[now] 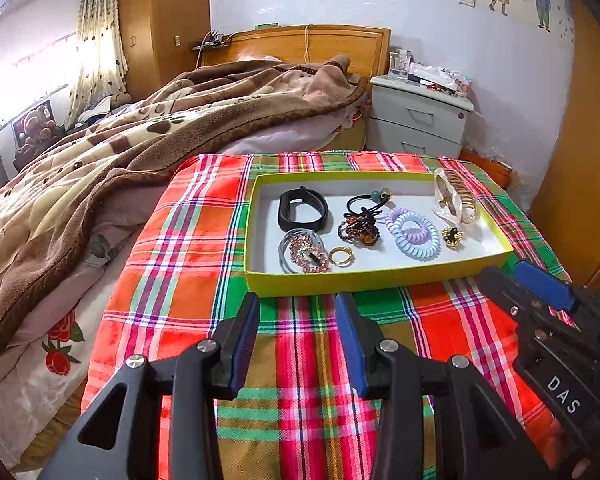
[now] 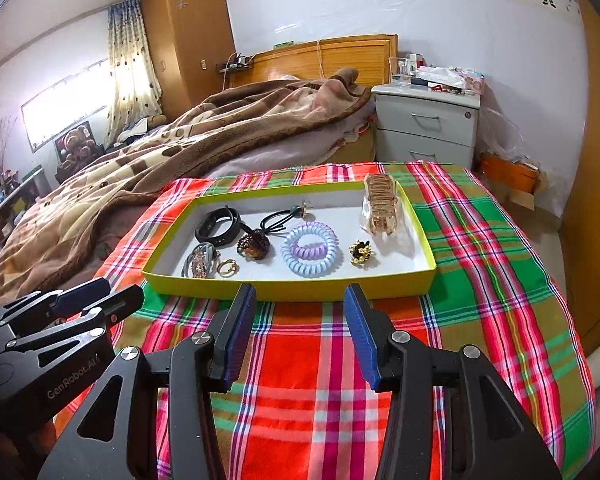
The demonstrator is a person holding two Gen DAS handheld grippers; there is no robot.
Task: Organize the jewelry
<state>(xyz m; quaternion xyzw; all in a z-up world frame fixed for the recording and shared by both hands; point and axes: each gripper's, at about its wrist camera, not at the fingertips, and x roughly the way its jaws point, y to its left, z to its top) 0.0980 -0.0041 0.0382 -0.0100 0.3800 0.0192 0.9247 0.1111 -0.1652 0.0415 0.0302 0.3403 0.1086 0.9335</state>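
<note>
**Jewelry in tray, both grippers empty**

Bedroom scene: work surface is a red-green-orange plaid cloth (image 2: 332, 360), with a bed under a brown patterned blanket (image 1: 100, 152) beside it and a grey two-drawer nightstand (image 2: 426, 128) behind.

Shallow yellow-rimmed box tray with white floor (image 2: 292, 290) sits on the cloth, just ahead of both grippers. Contents, all lying loose on the tray floor:
- black fitness band (image 1: 302, 210), back left
- black elastic hair tie with a green bead (image 1: 368, 202), centre back
- dark amber beaded piece (image 2: 253, 245), touching that hair tie
- grey hair tie with pink rhinestones (image 1: 302, 250), front left
- gold ring (image 1: 341, 257) just beside it
- lilac and pale-blue spiral hair ties (image 2: 309, 249), overlapping
- small gold flower ornament (image 2: 360, 253)
- gold chain bundle in clear plastic (image 2: 382, 206), far right corner

Left gripper (image 1: 298, 320): fingers spread, nothing between them, over the cloth short of the tray.
Right gripper (image 2: 300, 312): same, fingers apart and empty.
</note>
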